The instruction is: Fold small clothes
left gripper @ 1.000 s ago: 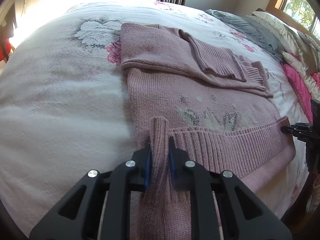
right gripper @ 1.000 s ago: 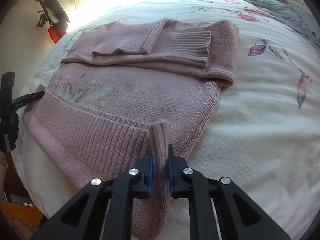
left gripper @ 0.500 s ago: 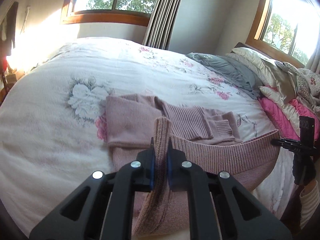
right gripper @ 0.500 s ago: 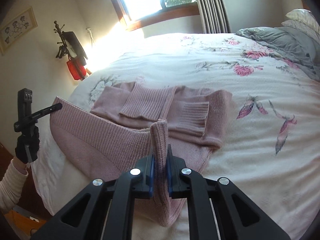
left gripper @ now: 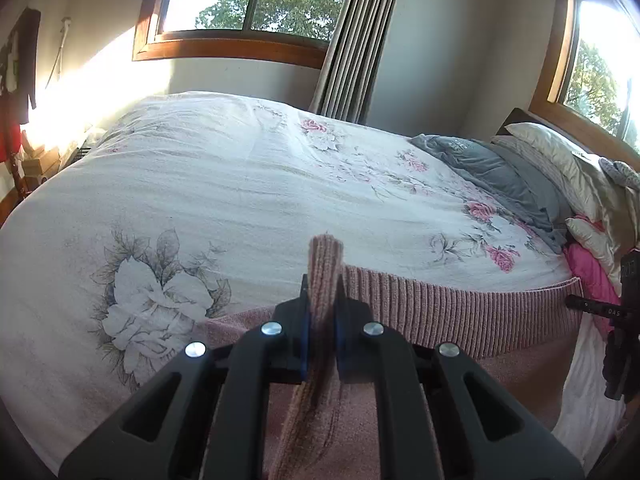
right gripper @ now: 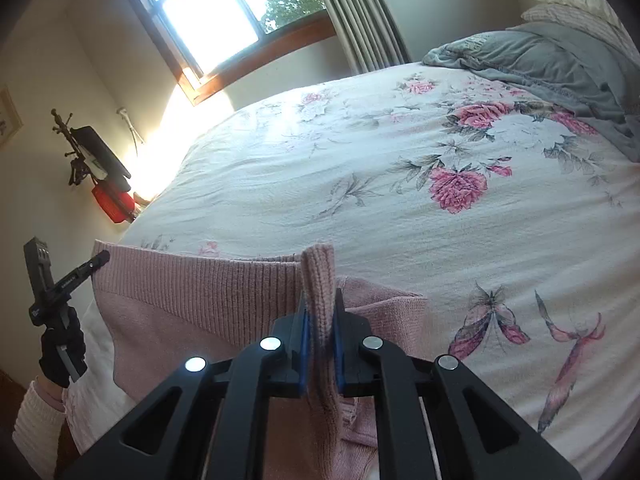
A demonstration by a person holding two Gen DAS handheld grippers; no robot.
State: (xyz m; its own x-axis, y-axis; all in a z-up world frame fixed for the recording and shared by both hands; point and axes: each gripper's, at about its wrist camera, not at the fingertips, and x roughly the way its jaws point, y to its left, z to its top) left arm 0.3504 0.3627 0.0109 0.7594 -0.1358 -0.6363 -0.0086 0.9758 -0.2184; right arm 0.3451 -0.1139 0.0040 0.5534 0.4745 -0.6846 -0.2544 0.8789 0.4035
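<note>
A pink knit sweater (left gripper: 460, 312) hangs by its ribbed hem, stretched between both grippers above the near part of the bed. My left gripper (left gripper: 322, 300) is shut on one hem corner, which sticks up between the fingers. My right gripper (right gripper: 320, 312) is shut on the other corner of the sweater (right gripper: 192, 292). Each gripper shows in the other's view: the right gripper (left gripper: 576, 302) at the far right, the left gripper (right gripper: 100, 258) at the left. The folded sleeves and upper body are hidden behind the lifted hem.
The bed carries a white floral quilt (left gripper: 248, 184). A grey blanket (left gripper: 500, 176) and pillows (left gripper: 560, 152) lie at the headboard end, with a pink cloth (left gripper: 588, 272) beside them. Windows and a curtain (left gripper: 352, 40) stand behind. A gloved hand (right gripper: 64, 344) holds the left gripper.
Both grippers have lifted the sweater's hem off the bed and carried it up and forward. The folded sleeves, visible a second ago, are now hidden behind the raised hem.
</note>
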